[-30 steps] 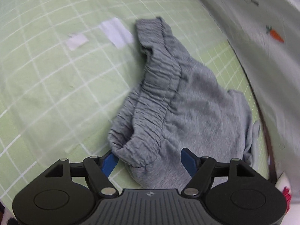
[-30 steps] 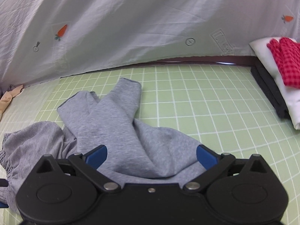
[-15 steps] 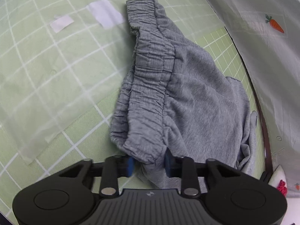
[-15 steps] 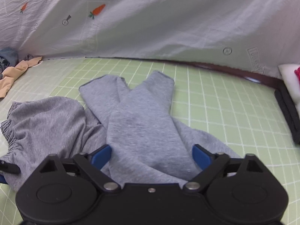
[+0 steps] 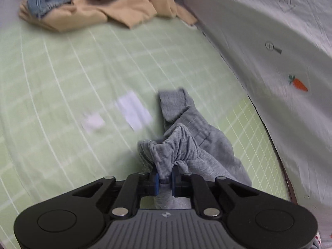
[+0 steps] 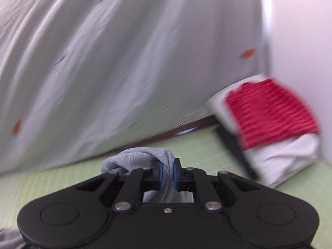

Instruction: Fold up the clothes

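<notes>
Lying in view: one grey garment [image 5: 193, 145], two white patches [image 5: 132, 112] on the green mat [image 5: 62, 83], one tan garment [image 5: 99, 14], one red striped cloth [image 6: 269, 114].

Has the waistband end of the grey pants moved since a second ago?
Yes. The grey pants waistband, which lay flat, is now bunched and lifted off the green grid sheet in the left gripper, whose jaws are closing on it.

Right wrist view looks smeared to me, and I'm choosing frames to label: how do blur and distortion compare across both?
Right wrist view: heavy motion blur on the white sheet and red striped cloth; the right gripper stays sharp. Left wrist view: milder blur on the green mat; grey pants fairly crisp. Both show fisheye bending.
</notes>
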Demonstrator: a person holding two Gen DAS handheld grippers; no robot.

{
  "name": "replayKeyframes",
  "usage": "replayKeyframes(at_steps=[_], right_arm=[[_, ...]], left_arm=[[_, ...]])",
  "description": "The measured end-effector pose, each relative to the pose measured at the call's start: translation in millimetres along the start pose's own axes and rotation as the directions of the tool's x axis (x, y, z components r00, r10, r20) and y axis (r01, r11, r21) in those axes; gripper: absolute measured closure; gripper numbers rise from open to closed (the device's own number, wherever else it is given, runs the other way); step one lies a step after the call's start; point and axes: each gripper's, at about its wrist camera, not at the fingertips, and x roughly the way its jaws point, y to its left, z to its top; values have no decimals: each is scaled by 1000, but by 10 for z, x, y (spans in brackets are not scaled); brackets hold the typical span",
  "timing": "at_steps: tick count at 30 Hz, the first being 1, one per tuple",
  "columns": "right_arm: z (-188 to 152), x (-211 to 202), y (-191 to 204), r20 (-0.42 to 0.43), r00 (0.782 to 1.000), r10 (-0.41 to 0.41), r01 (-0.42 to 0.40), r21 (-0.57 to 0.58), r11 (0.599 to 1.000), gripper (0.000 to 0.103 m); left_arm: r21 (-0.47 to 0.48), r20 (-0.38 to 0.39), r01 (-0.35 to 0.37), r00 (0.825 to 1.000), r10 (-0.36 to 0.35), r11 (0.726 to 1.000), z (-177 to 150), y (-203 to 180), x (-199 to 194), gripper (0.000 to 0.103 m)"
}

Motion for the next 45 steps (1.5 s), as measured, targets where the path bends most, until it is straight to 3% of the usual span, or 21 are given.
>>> replayKeyframes(at_steps=[3,6,8,11,17,22,25,30,31,32,33,34,36,40,43,45], right_arm=[[-149,91,-249,-83,989,-121,119,-31,992,88],[-473,131,-442,-247,959,-139,150,25,988,74],[-671,36,-426,-275,950,-144,155,19,988,34],[-809,-42,-271,-271,955,-119,110,-51,993,3],[-791,181,20,-302,953,7,-53,-142,988,0],[-691,450,136,-275,961,-37,-33,-247,968,0],[-590,676,128,-264,963,-46,-33,-288,957,5],[-528,1140,186,-343,939,-39,-97,-370,924,34],[-544,1233,191,-371,928,-39,-111,-374,921,48],[-559,1320,185,-401,915,-46,-117,-371,921,69],[-573,1390,176,-423,904,-65,-104,-366,925,79],[-566,1413,155,-423,904,-68,-95,-353,931,96],[-480,1333,103,-375,926,-35,-97,-327,940,98],[-136,907,-88,-192,981,-17,-41,-291,956,99],[156,481,-330,-54,998,-34,21,-224,974,99],[313,124,-492,26,996,-80,83,-182,980,99]], left_arm=[[-18,-9,-17,1000,17,1000,33,120,11,92],[-50,-40,-24,999,22,998,-50,233,31,92],[-51,-49,-23,999,20,998,-139,267,29,91],[-37,-69,-27,997,25,999,-247,268,45,91],[-43,-84,-16,996,13,999,-331,298,45,90],[-55,-92,-17,996,11,998,-345,331,44,89],[-55,-102,-22,995,16,998,-354,335,62,89],[-54,-101,-23,995,18,998,-342,326,75,89],[-60,-99,-23,995,17,998,-334,335,74,89],[-67,-96,-22,995,16,997,-325,344,71,89],[-74,-88,-21,996,15,997,-311,354,58,89],[-81,-78,-20,997,14,996,-295,363,40,90],[-95,-59,-18,998,12,995,-263,383,4,91],[-86,0,-18,1000,18,996,-139,402,-113,92],[-87,37,-4,999,7,996,-27,401,-216,92],[-97,62,13,998,-7,995,44,409,-304,92]])
